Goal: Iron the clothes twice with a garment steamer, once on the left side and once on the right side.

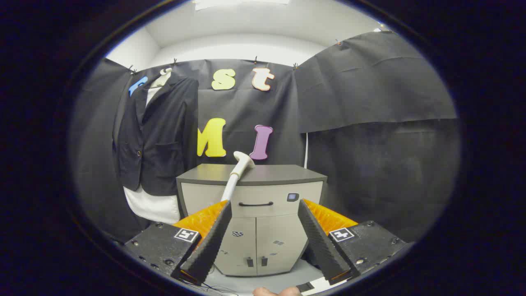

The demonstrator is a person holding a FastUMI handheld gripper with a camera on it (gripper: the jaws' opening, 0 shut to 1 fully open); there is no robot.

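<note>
One dark navy suit jacket (158, 135) hangs over one white shirt (152, 207) against the black cloth wall, up and to the left beyond the fingers. One grey-topped beige cabinet (263, 181), with one drawer bearing a black handle (255, 204) above two closed doors, stands straight ahead; its contents cannot be seen. One white garment steamer wand (237, 172) leans across the cabinet top, head resting on it; one gripper (264, 218), two black ridged fingers (211, 240) spread wide apart, grips nothing.
</note>
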